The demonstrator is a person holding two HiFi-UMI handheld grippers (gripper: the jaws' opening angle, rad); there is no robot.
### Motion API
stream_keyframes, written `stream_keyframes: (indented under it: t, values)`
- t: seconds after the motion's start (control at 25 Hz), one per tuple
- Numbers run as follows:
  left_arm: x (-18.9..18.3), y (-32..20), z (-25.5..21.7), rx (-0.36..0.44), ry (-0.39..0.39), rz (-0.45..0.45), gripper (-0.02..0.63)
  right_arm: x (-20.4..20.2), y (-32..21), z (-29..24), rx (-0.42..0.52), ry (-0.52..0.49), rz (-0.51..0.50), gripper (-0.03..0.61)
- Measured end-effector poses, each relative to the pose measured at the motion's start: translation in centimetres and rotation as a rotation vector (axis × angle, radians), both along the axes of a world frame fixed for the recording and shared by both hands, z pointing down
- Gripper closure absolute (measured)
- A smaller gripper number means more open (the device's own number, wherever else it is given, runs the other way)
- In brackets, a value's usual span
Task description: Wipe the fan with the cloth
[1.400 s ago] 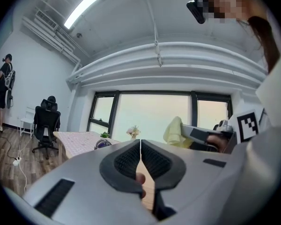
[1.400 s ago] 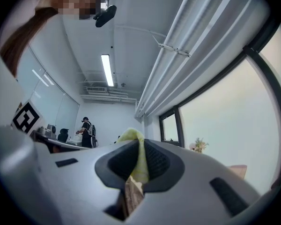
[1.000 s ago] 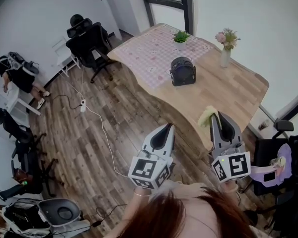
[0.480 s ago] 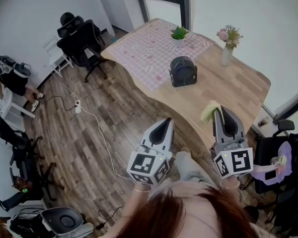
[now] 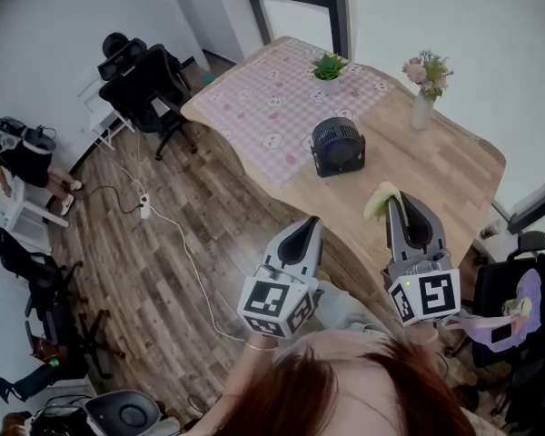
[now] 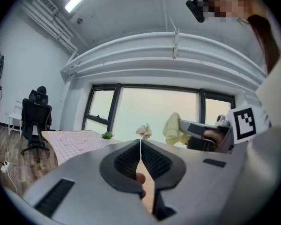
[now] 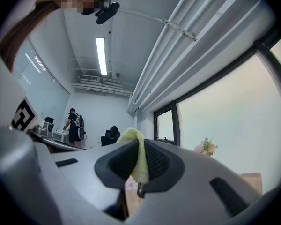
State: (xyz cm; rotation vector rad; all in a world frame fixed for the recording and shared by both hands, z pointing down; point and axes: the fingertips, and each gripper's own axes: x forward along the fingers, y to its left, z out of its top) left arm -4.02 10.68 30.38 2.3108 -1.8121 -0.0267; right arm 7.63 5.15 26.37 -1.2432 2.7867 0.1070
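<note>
Head view: my right claw, clamped on the yellow cloth, hangs short of the fan, to its right; left claw pinched together, empty.

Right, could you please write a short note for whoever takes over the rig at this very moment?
Left gripper: jaws shut, nothing between them.
Right gripper: shut on the cloth, which sticks out past the tips.
Fan: upright on the table, ahead of both grippers, with neither touching it.
Done: the cloth is in hand.
Left: bring the cloth to the fan and wipe it; no wiping has begun.
</note>
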Motion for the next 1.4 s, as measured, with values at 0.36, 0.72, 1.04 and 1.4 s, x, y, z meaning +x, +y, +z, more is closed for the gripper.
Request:
stream_keyframes:
  t: [0.36,0.72,1.04,1.4]
  values:
    - [-2.1,-8.6,1.4,-0.034,-0.007,-0.009,0.601,-3.0,-8.5,1.0,-0.022,0.002,-0.025,0.548]
    - [-3.7,-15.7,2.7,-0.083,0.008,-0.020,0.601,-5.0,-13.9,2.2,-0.047,0.026,-0.061,0.548]
    - [-4.1,-20.6,4.8,-0.150,-0.045,0.020,0.601,-5.1,-18.8,5.0,-0.097,0.005,-0.026,0.548]
    - [-5.4,-24.2,6.7,-0.187,-0.049,0.007,0.601,-6.6,-22.6,7.0,-0.102,0.051,-0.039,0.547]
